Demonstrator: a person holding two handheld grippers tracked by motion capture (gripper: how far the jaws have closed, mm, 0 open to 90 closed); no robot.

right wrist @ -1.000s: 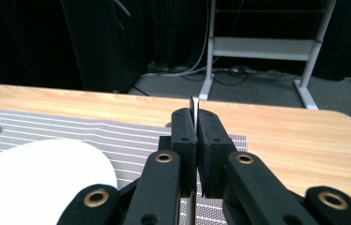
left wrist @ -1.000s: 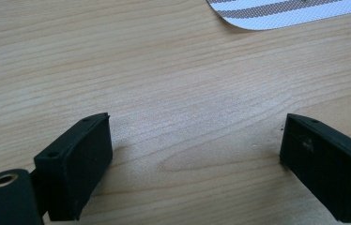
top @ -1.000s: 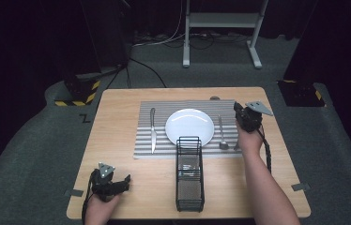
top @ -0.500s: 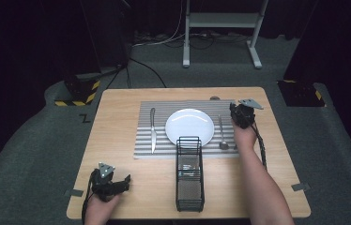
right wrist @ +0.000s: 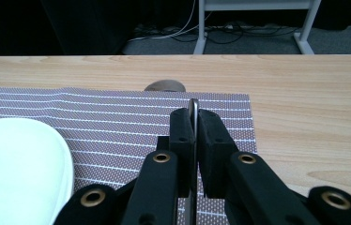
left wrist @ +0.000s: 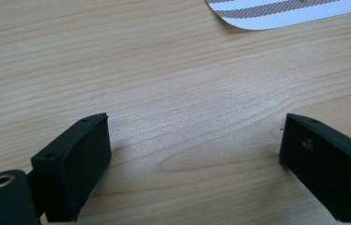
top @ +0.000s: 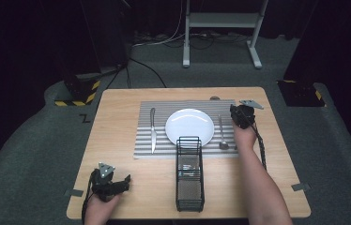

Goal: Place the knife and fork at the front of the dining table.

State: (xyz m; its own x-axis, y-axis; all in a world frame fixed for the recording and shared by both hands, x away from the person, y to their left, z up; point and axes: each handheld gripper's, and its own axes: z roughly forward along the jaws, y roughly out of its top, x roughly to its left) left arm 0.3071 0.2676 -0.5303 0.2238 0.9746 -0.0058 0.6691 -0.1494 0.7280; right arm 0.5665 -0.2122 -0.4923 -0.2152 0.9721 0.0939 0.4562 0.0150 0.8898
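The right gripper [right wrist: 193, 140] has its jaws closed on a thin metal utensil [right wrist: 193, 110], probably a fork, above the striped grey placemat [top: 145, 140] beside the round white plate [top: 189, 125]. This looks like a table-setting step; next it must be lowered flat beside the metal spoon [top: 222, 136]. The left gripper [left wrist: 194, 154] rests wide open and empty on the wooden table [top: 117, 108].

Right gripper [top: 239, 115] farther left, nearer the plate [top: 189, 126].

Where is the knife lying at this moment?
In the high view, the knife lies on the striped placemat, just left of the white plate, with its handle toward the person.
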